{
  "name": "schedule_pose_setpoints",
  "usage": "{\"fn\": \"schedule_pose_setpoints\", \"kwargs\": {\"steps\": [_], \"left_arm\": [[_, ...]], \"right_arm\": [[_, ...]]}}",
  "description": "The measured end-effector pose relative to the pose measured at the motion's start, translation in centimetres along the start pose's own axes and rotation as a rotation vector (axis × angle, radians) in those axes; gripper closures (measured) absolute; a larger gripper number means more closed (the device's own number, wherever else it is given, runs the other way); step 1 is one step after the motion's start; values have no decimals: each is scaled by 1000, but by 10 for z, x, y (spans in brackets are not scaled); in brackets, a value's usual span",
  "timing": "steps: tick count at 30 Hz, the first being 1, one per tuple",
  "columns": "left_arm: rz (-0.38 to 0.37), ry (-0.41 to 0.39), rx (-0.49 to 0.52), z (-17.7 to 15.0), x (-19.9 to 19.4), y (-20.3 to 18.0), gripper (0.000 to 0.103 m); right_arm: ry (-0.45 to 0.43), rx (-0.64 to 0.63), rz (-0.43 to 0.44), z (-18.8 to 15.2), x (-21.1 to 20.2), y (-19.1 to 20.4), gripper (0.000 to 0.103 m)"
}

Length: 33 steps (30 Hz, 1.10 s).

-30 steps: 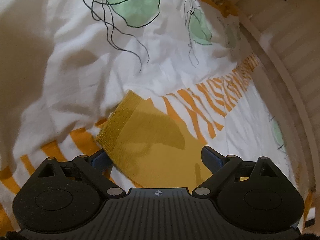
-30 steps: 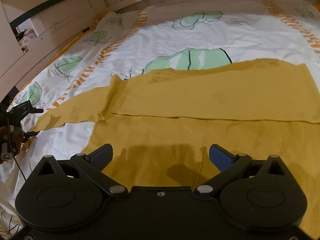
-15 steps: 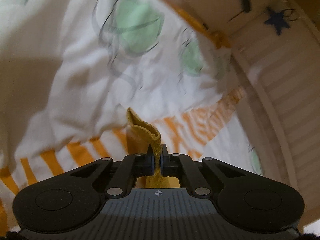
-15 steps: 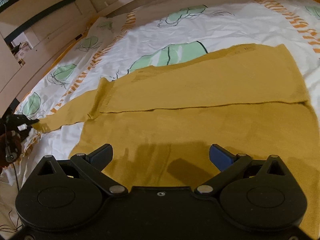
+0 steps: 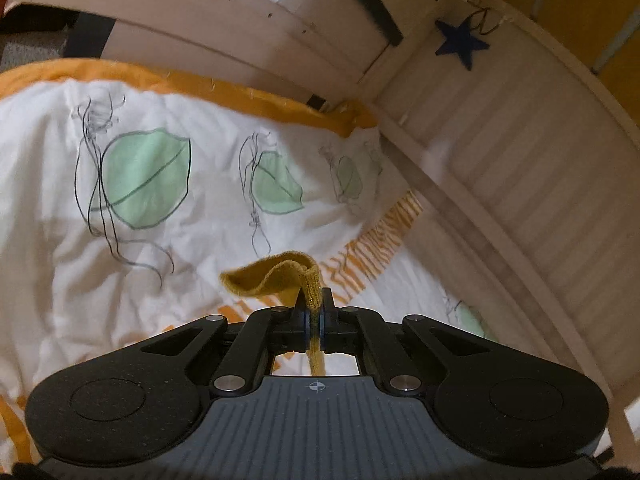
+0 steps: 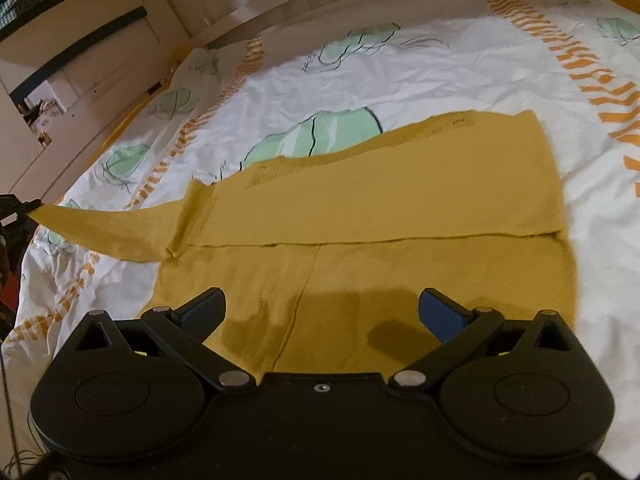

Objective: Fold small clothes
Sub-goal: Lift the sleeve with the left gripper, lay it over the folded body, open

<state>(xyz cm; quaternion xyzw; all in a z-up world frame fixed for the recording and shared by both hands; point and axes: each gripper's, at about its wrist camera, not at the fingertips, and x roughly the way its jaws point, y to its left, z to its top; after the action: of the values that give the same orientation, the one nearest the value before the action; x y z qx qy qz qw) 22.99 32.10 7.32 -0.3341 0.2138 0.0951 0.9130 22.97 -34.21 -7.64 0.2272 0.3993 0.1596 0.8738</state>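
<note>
The left gripper (image 5: 315, 312) tilts gently downward over the bed, raised clear of the white duvet cover printed with green leaves and orange stripes (image 5: 168, 264). Its jaws are pressed together on the ribbed cuff of the mustard-yellow knitted sweater's sleeve (image 5: 280, 276), which curls up and over to the left above the pads while a short strip hangs below them. In the right wrist view this same gripper shows only as a dark shape at the far left edge (image 6: 16, 210), with the sleeve (image 6: 108, 226) stretched out from the garment's shoulder up to it, lifted off the bedding.

The right gripper (image 6: 322, 312) points more steeply downward and hangs low over the near part of the mustard-yellow knitted sweater (image 6: 400, 200). Its jaws stand wide apart, the blue pads (image 6: 440, 314) clear of the fabric, nothing between them; their shadows fall on the knit just beneath.

The sweater lies flat in the middle of the duvet cover, its far half folded over the near half along a straight edge running across. A pale slatted bed frame (image 5: 520, 152) curves along the right side in the left wrist view, with a dark blue star (image 5: 460, 42) fixed to it.
</note>
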Motion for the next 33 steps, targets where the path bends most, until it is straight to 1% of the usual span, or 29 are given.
{"fn": "schedule_pose_setpoints", "kwargs": {"steps": [3, 5, 10, 13, 16, 21, 24, 27, 33], "left_arm": [[18, -2, 45, 7, -5, -15, 100], [12, -7, 58, 14, -10, -26, 100], [6, -30, 119, 23, -14, -60, 100], [-19, -16, 154, 21, -13, -86, 100], [-65, 12, 181, 11, -8, -116, 100], [-142, 72, 266, -18, 3, -174, 100], [-199, 115, 307, -42, 11, -212, 100], [-254, 157, 328, -66, 17, -241, 100], [-360, 226, 405, -121, 24, -305, 100]], "right_arm": [[-29, 27, 17, 2, -5, -5, 0], [-33, 31, 24, 2, -6, -7, 0], [-5, 32, 29, 2, -4, -13, 0], [26, 37, 26, 3, -1, -15, 0], [34, 26, 35, 5, -4, -15, 0], [5, 20, 44, 12, -15, -17, 0], [-19, 32, 43, 16, -23, -20, 0], [-45, 37, 41, 22, -32, -23, 0], [-108, 45, 32, 34, -49, -28, 0]]}}
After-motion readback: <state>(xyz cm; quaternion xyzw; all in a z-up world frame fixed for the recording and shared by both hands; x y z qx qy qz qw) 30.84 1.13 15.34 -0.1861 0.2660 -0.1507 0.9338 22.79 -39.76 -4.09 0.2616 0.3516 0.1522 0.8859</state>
